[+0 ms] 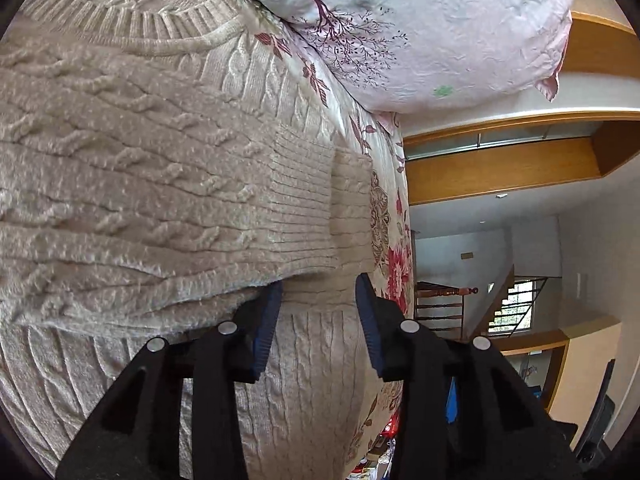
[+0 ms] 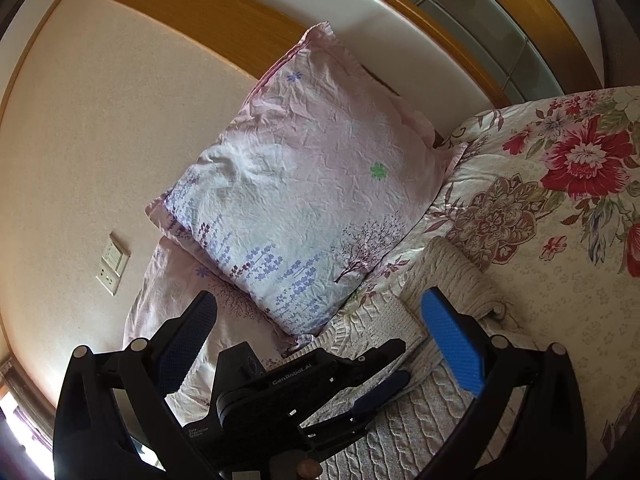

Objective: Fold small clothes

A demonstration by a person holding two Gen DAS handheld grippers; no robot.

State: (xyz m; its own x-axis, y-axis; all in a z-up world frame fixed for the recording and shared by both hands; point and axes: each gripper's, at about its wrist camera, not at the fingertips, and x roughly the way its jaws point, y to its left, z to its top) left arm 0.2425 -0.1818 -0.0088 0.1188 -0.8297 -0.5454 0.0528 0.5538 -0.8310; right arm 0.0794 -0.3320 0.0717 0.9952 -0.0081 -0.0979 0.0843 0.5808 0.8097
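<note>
Hovering low, the left gripper [image 1: 318, 292] has its jaws parted around a ribbed cuff edge of the cream cable-knit sweater [image 1: 140, 168], which spreads ahead and left of its fingers on the floral bedspread [image 1: 390, 216]. Over to the right gripper [image 2: 320, 320]: jaws spread wide, nothing between them, sweater below and right of its fingertips, pillow [image 2: 304, 200] straight ahead. Left looks nearer for the next grab. No containers in sight.

The sweater [image 1: 160, 180] runs past the left wrist view's edge, its sleeves unseen.
</note>
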